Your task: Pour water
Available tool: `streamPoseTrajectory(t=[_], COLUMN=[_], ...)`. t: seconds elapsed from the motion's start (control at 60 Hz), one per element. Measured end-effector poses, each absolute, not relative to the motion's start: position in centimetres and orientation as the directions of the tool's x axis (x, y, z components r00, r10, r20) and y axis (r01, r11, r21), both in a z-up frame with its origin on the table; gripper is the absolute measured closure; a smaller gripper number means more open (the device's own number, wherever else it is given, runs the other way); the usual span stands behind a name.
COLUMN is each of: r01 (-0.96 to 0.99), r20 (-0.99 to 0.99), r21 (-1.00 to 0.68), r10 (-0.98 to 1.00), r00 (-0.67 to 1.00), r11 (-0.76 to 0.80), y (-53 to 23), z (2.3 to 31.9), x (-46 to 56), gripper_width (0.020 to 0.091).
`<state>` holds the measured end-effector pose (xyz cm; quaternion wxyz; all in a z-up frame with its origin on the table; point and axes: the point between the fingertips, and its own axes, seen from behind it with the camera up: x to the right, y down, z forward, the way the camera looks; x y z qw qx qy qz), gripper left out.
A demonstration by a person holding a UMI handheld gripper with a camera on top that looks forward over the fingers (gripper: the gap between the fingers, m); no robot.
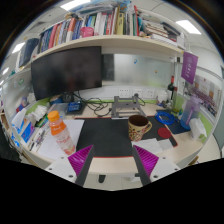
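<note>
Two magenta pads (pixel 82 158) are showing at the bottom of the frame, one on each finger of the gripper (pixel 114 160), and the jaws are standing released with a wide gap between them and nothing in it. Just beyond the fingers, a dark mat (pixel 104 137) is lying on the white desk (pixel 125 166), filling the lower centre of the frame. A brown mug (pixel 139 126) with a pale pattern is sitting right of centre, just beside the mat's right edge, upright, its handle pointing right. A clear bottle (pixel 61 134) with an orange cap is standing at the lower left, near the mat's left edge and well apart from the mug; whether it is holding water is not clear. A red and black object (pixel 167 135) is lying to the right of the mug. A dark monitor (pixel 66 72) is occupying the upper left of the frame, and above it a shelf (pixel 95 44) is carrying a row of books (pixel 92 25) across the top. A purple sign (pixel 189 67) is hanging at the upper right. Small clutter is crowding the far left edge, too small to tell apart.
</note>
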<state>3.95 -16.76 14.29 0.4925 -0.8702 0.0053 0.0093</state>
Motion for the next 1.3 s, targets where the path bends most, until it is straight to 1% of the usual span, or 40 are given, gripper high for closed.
streamPoseTrajectory(t=[0.117,0.367,0.467,0.6,0.7,0.8,0.917,0.95,0.967,1.0,1.033,1.067,1.3], r01=[0.006,0.048,0.038,0.016,-0.013,-0.017,0.002,0.012,0.017,0.027,0.037,0.037,0.004], r20=[-0.01,-0.018,-0.028,-0.022,-0.037,-0.037,-0.02,-0.008,-0.003,0.009,0.019,0.018,-0.002], r21=[-0.857,-0.868,-0.886,-0.913,-0.93,-0.944,-0.953,-0.959,-0.961,-0.965,-0.97,-0.972,-0.98], r10=[0.028,0.128,0.136,0.089,0.059,0.056,0.068,0.07,0.071,0.07,0.074,0.084,0.028], r00=[1.0,0.992,0.99,0.996,0.998,0.998,0.998,0.998,0.997,0.997,0.997,0.996,1.0], r11=[-0.515,-0.494,-0.463,-0.407,-0.366,-0.33,-0.301,-0.283,-0.275,-0.261,-0.241,-0.232,-0.199], y=[-17.5,-16.3,-14.9,-12.3,-10.0,-8.2,-6.6,-6.2,-6.0,-5.7,-5.5,-5.3,-4.6], z=[11.4,9.6,10.0,11.0,11.1,10.6,9.4,9.3,9.2,9.1,9.3,9.2,9.4], x=[-0.1,-9.7,-12.3,-13.5,-14.1,-14.5,-15.4,-15.4,-15.5,-15.6,-15.7,-16.1,-15.3], gripper_width=[0.031,0.0307,0.0302,0.0306,0.0305,0.0311,0.0321,0.0345,0.0373,0.045,0.0553,0.0559,0.07])
